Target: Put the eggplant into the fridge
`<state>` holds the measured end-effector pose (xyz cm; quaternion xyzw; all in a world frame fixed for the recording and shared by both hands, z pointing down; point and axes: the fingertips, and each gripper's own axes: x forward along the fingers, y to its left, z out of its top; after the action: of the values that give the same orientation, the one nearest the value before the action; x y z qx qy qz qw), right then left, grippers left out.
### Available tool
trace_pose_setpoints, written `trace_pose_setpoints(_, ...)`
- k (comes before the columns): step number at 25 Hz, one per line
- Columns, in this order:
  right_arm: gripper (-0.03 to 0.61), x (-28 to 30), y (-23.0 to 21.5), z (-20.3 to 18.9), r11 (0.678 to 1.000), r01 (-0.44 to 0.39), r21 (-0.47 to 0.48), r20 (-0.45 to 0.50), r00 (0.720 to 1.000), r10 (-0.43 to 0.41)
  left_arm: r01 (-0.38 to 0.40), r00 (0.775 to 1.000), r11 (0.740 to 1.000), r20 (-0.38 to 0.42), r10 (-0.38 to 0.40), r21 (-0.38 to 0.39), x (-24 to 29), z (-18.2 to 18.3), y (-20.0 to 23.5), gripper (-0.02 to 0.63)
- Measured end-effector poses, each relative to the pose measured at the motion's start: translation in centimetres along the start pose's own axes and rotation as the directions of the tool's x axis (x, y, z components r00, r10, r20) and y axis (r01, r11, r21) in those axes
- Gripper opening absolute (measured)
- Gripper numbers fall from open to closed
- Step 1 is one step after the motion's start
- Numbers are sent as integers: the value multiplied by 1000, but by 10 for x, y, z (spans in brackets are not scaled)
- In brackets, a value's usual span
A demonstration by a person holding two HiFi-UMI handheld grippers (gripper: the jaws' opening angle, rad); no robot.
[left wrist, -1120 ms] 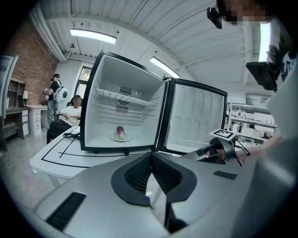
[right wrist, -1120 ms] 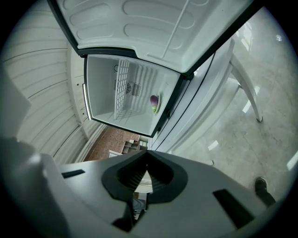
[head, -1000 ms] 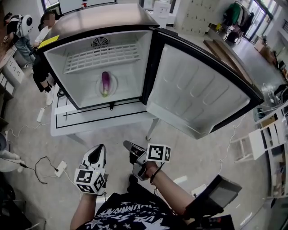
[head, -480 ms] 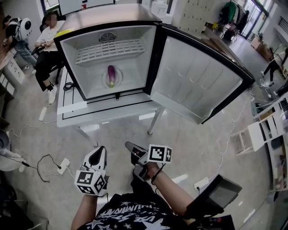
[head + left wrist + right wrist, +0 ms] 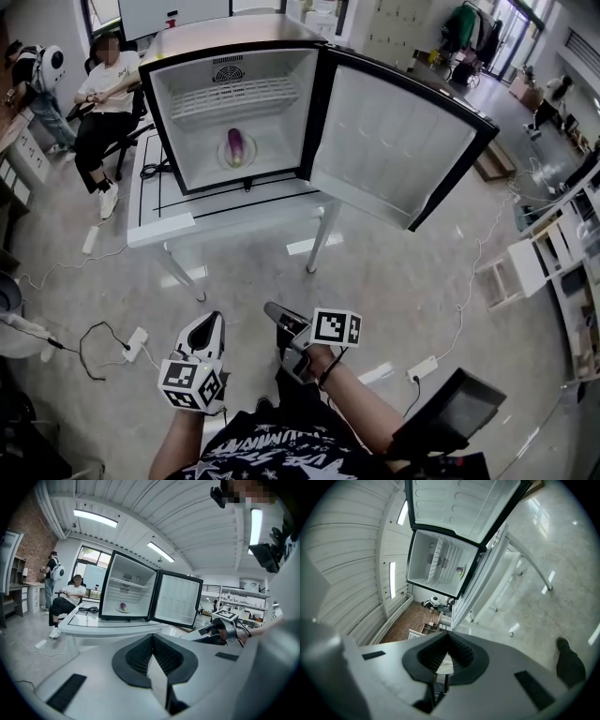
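The small black-framed fridge (image 5: 314,112) with a white interior stands on the white counter (image 5: 216,221). Its door (image 5: 394,150) is swung fully open to the right.

The purple eggplant (image 5: 235,146) lies on a round white plate (image 5: 222,156) on the fridge floor, below the white wire shelf (image 5: 234,97). It is upright in the head view, with its green stem end toward the fridge opening.

Left hand-held gripper (image 5: 209,325): held low over the grey floor (image 5: 394,281), well apart from the counter and pointed toward the fridge. Its jaws are pressed together with nothing between them.

Right hand-held gripper (image 5: 273,310): just beside the left one, at the same height. Its jaws are likewise pressed together and empty.

A seated person (image 5: 101,103) in a white top is at the counter's left end.
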<state>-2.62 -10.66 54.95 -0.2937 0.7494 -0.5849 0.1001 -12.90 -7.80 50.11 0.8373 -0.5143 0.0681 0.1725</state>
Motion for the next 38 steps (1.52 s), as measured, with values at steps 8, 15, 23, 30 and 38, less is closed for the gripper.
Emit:
trace_pose_setpoints(8,6,-43,6,-50,1000,20,2,48,999,-20,52,999,998,-6,-51,22,-48,-19,-27,9)
trace_pose_setpoints(15,6,-77,9,-88,999,42,-23,58,997,-41,91,996,995,3,-91,33,-76,-33,-50,9)
trace_pose_setpoints(23,6,-102,11,-109,998,46,-53,42,998,-44,107,994,994,5,-107,36,-94,-44,-78,9)
trace_pose_setpoints(30,6,-113,11,-114,997,19,-70,-16,1000,-21,41,999,999,17,-42,12,-98,-47,-90,9)
trace_pose_setpoints(38,6,-159,19,-114,993,1,-118,-59,998,-8,36,999,999,21,-36,-2,-108,-49,-141,9)
